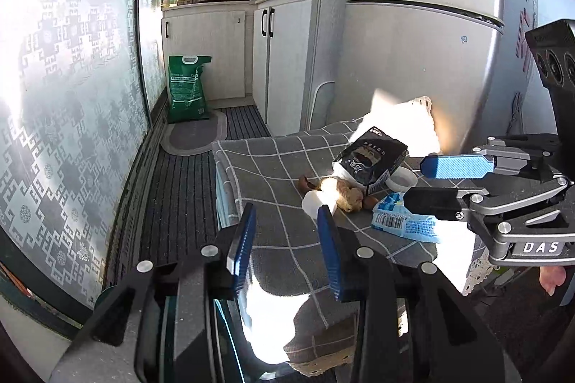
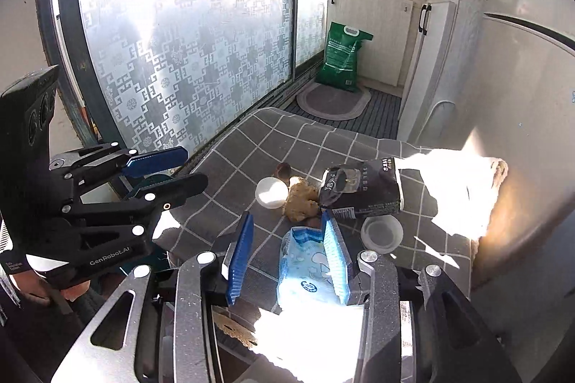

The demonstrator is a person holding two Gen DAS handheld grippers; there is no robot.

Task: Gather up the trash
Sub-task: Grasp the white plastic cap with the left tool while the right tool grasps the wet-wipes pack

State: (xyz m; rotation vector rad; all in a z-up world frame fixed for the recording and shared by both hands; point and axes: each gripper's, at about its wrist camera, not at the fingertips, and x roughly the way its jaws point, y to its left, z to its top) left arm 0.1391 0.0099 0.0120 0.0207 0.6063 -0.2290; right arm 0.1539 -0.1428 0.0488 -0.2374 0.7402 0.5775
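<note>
Trash lies on a table with a grey checked cloth: a black snack bag, a blue wrapper, a small white cup, a brown crumpled lump and a clear lid. My left gripper is open and empty, hovering just short of the white cup. My right gripper is open over the blue wrapper, its right finger above the wrapper's edge. The black bag, cup and lump lie just beyond it.
A fridge stands behind the table. White cabinets and a green sack on a floor mat are further back. A patterned glass door runs along the left. Bright sunlight washes out a white cloth on the table's right.
</note>
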